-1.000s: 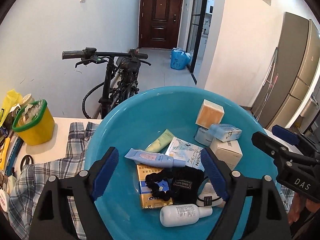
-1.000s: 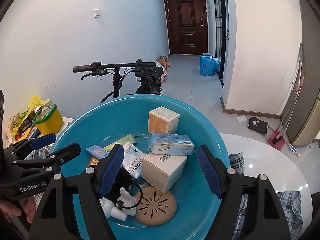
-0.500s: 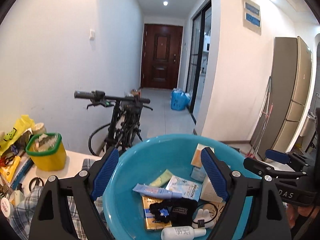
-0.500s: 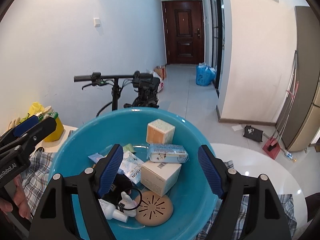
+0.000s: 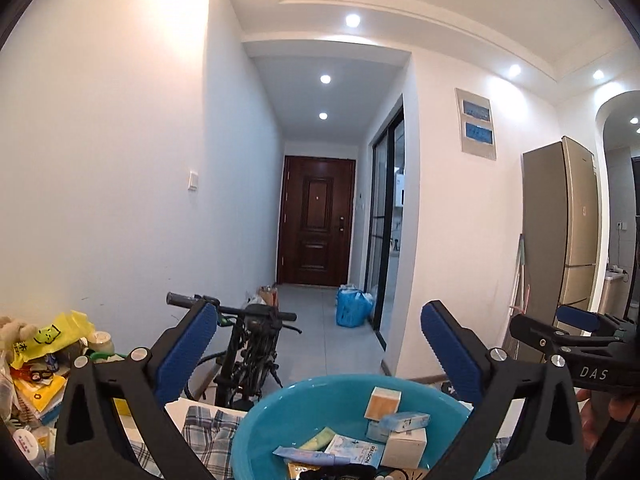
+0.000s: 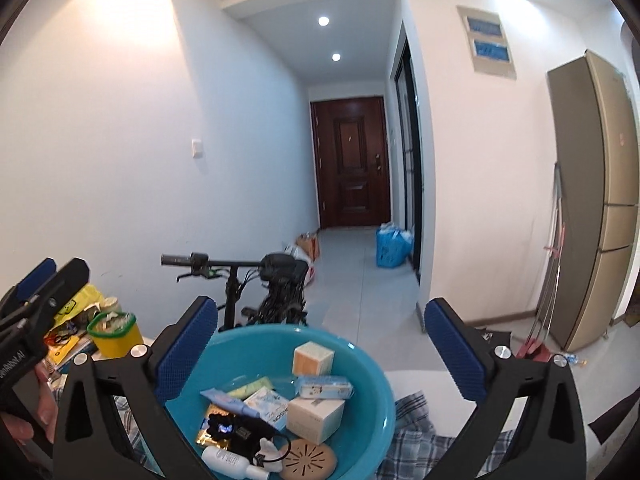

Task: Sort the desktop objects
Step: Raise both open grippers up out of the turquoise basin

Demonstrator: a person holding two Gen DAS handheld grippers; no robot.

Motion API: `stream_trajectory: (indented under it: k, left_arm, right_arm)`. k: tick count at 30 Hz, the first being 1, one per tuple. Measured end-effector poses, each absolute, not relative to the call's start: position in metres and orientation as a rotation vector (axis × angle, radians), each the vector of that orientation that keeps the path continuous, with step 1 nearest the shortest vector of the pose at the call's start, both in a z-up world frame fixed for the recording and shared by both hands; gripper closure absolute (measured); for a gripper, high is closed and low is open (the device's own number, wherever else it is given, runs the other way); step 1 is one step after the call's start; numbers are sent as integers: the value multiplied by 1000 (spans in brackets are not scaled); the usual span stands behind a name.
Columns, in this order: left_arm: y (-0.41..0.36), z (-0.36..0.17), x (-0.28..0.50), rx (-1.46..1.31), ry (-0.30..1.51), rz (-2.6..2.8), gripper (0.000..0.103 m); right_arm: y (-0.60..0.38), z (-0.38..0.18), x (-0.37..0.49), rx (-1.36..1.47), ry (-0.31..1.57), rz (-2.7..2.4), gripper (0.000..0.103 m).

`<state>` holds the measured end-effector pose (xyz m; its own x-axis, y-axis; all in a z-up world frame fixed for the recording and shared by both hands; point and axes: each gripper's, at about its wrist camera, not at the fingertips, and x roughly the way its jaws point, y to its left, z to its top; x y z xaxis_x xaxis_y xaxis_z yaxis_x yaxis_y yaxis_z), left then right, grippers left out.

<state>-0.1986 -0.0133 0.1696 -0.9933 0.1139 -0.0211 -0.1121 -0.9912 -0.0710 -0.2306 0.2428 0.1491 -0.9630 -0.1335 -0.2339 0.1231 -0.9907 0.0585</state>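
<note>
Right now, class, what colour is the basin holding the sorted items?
Bright turquoise blue basin, shown best in the right wrist view.

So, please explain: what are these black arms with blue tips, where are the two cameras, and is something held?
They are hand-held tongs, one in each of a person's hands; no robot is here. A camera sits on each and looks forward between its fingers. In the left view you see the left tongs, with the right tongs at the side. The other view looks past the right tongs. Both are opening, with nothing between them. Below is a blue basin holding small boxes, tubes and a bottle, resting on a checked cloth. A yellow tub stands to the left.
</note>
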Motion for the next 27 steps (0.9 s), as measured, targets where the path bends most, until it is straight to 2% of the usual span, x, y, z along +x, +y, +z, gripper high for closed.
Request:
stream_trajectory:
  k: [11, 16, 18, 21, 27]
  left_arm:
    - [-35, 194, -161, 61, -214, 3025, 0]
    - [-21, 202, -137, 50, -110, 3032, 0]
    - [-17, 204, -124, 92, -83, 3049, 0]
    - [-20, 206, -117, 96, -134, 3015, 0]
    - [-22, 205, -118, -17, -133, 2993, 0]
  right_arm:
    - [250, 180, -185, 150, -99, -3004, 0]
    - [254, 189, -160, 32, -117, -3017, 0]
    - [255, 187, -160, 45, -112, -3022, 0]
    - [260, 183, -164, 122, -86, -3036, 0]
    - [273, 189, -148, 124, -106, -3046, 0]
